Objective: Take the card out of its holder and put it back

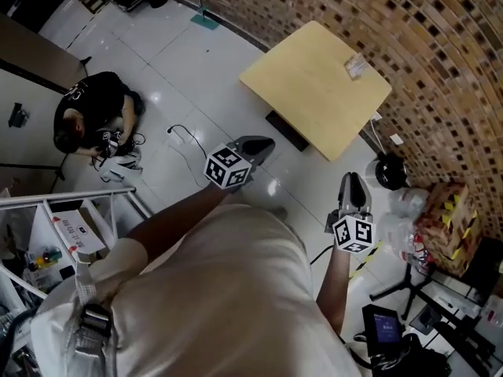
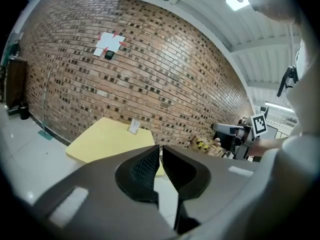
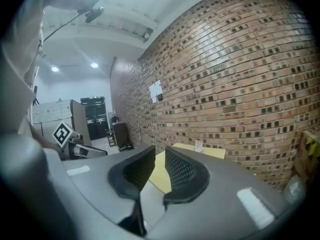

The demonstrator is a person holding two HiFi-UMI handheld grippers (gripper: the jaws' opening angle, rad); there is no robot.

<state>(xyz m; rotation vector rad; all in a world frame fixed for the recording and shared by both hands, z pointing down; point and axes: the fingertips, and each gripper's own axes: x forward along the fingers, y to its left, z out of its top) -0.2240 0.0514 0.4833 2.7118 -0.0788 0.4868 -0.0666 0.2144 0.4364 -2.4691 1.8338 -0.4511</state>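
The small pale card (image 1: 356,67) sits in its little upright holder (image 2: 134,126) at the far edge of the square pale-yellow wooden worktop (image 1: 314,100), just in front of the red-brown brick wall (image 1: 424,30). From here card and holder cannot be told apart, so I judge the card is not yet taken out. It stands near the wall, probably so that its face reads from the open side of the worktop, the side the person faces.

Both claws are well apart from the worktop, held out in front of the body over the pale tiled floor (image 1: 181,69). Both point toward the holder, which reads as the approach rather than a grasp. The left claw (image 2: 161,153) is clenched on nothing, its ribbed pads nearly meeting. I judge it is meant to steady the holder's base rather than pinch. The right claw (image 3: 160,156) is released, with a slim gap between its pads and only the worktop's yellow showing through. That gap would suit a thin card edge. A person in black (image 1: 90,112) crouches on the floor well off to the left, clear of the way to the worktop.
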